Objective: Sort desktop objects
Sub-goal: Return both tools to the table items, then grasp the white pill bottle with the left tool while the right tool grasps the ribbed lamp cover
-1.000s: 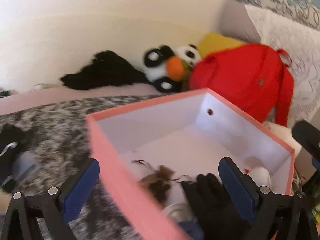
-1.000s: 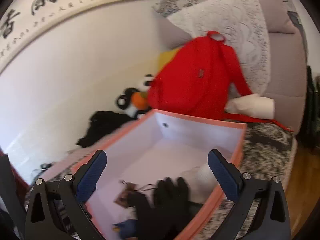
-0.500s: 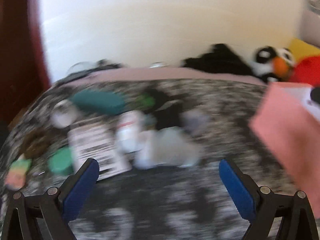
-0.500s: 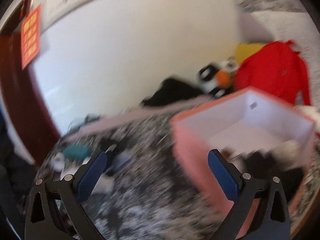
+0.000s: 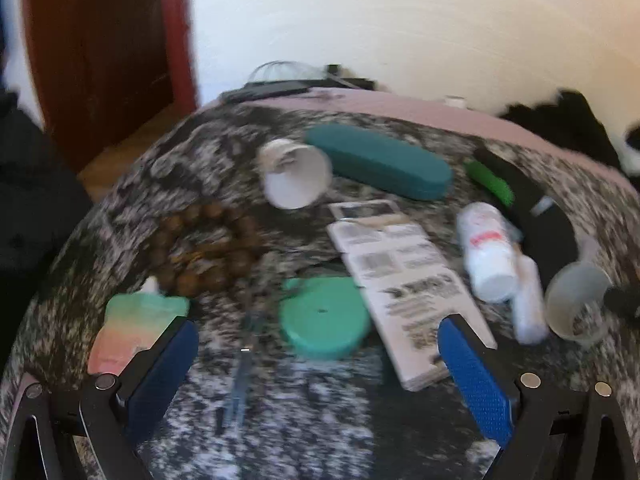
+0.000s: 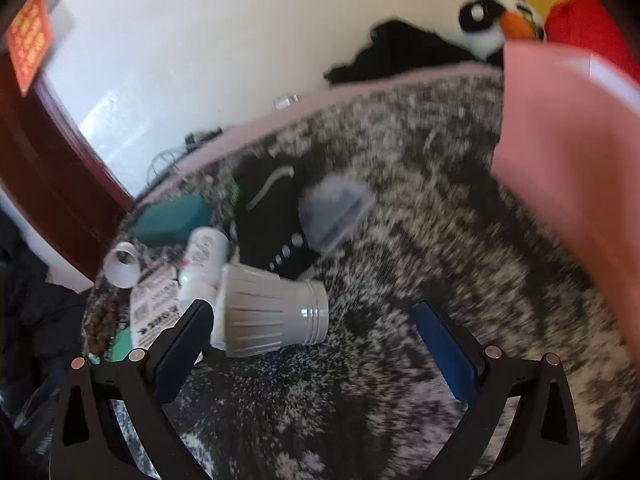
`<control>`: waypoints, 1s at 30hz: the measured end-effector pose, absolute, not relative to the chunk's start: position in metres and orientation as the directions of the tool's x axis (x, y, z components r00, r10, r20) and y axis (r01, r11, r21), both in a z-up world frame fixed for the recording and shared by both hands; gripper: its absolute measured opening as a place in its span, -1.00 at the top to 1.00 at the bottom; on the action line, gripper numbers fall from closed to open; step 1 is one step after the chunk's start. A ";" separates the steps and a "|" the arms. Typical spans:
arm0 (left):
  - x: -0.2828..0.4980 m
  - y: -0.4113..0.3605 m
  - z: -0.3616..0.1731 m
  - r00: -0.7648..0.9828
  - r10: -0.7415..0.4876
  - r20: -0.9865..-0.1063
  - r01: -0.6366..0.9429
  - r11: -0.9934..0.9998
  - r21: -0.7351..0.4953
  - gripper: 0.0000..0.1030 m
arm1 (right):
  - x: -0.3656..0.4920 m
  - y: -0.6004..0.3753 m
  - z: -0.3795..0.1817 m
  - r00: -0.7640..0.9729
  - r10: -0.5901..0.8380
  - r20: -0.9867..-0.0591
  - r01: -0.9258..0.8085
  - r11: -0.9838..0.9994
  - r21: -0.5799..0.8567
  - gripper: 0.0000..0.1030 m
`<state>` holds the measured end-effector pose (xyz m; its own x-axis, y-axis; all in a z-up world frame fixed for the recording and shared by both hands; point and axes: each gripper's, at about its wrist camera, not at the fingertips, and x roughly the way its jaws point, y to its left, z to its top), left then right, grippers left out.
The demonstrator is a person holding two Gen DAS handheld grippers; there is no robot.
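While each hand-held gripper (image 5: 318, 354) (image 6: 316, 340) gapes empty, one teal case (image 5: 378, 160) and two white bottles (image 5: 486, 252) (image 5: 296, 172) lie ahead.

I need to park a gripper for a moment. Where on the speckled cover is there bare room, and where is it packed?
Bare cover lies between the grey cup and the pink box, and in the near strip under the right gripper. It is packed around the teal lid, booklet, white bottle, beads and teal case.
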<state>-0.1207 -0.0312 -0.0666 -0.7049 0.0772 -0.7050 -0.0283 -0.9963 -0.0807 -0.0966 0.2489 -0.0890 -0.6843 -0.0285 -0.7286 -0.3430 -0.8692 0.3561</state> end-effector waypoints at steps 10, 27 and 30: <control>-0.149 -0.009 -0.085 -0.684 0.119 -0.720 -0.085 -0.993 -0.083 -0.93 | -0.119 0.247 -0.114 -0.664 -0.159 -0.731 -0.296 -0.842 0.452 -0.06; -0.233 0.130 -0.128 -0.610 0.140 -0.780 -0.243 -0.970 0.015 0.15 | -0.074 0.290 -0.044 -0.749 -0.091 -0.657 -0.239 -0.887 0.395 0.04; -0.233 0.126 -0.121 -0.601 0.180 -0.779 -0.231 -0.972 -0.046 0.14 | -0.065 0.297 -0.033 -0.759 -0.066 -0.647 -0.232 -0.902 0.364 0.04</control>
<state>-0.2327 0.1263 -0.1209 -0.6010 0.1797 -0.7788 -0.2312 -0.9718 -0.0458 -0.0650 0.2968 -0.0327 -0.7593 -0.0663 -0.6473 -0.2320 -0.9019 0.3645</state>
